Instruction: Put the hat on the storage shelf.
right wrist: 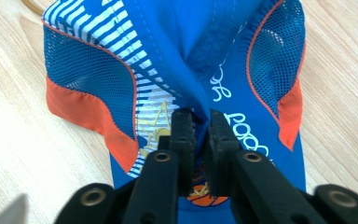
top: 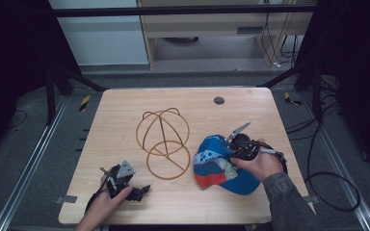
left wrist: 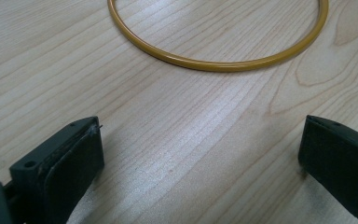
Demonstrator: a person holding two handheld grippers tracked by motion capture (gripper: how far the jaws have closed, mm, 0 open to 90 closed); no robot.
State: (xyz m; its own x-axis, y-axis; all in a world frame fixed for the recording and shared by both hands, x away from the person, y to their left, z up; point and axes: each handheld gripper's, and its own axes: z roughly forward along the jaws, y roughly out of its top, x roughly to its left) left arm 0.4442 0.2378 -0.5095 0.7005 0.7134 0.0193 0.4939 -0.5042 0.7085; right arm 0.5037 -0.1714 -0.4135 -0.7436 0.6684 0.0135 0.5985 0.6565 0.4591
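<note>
We look down on a light wooden table (top: 125, 103) with a visible grain, and we describe it from left to right. Around it the floor is grey, metal rails run along both sides, and the room is dark at the left and right edges.

At about 7 o'clock on the table, the left gripper (top: 143, 190) rests low on the wood, held by the person's left hand (top: 102, 204). In the left gripper view its jaws stand wide apart, with only bare wood between them, so it is released.

Near the centre of the table stands a wire frame (top: 163, 140) of yellow-brown hoops, with its round base ring lying flat on the wood. The left gripper view shows a part of this ring (left wrist: 216, 64) in front of the jaws, well apart from them.

At about 4 o'clock lies the blue cap (top: 218, 166), with orange trim, mesh panels and white stripes, just beside the frame. The right gripper (right wrist: 199, 128) is clenched on a fold of the cap's fabric; its jaws stand almost together, with the cloth pinched between them. The right hand (top: 259, 163) holds this gripper over the cap.

At 12 o'clock a small dark round cap (top: 218, 100) sits in the wood. Behind the table we see a pale cabinet and hanging cables.
</note>
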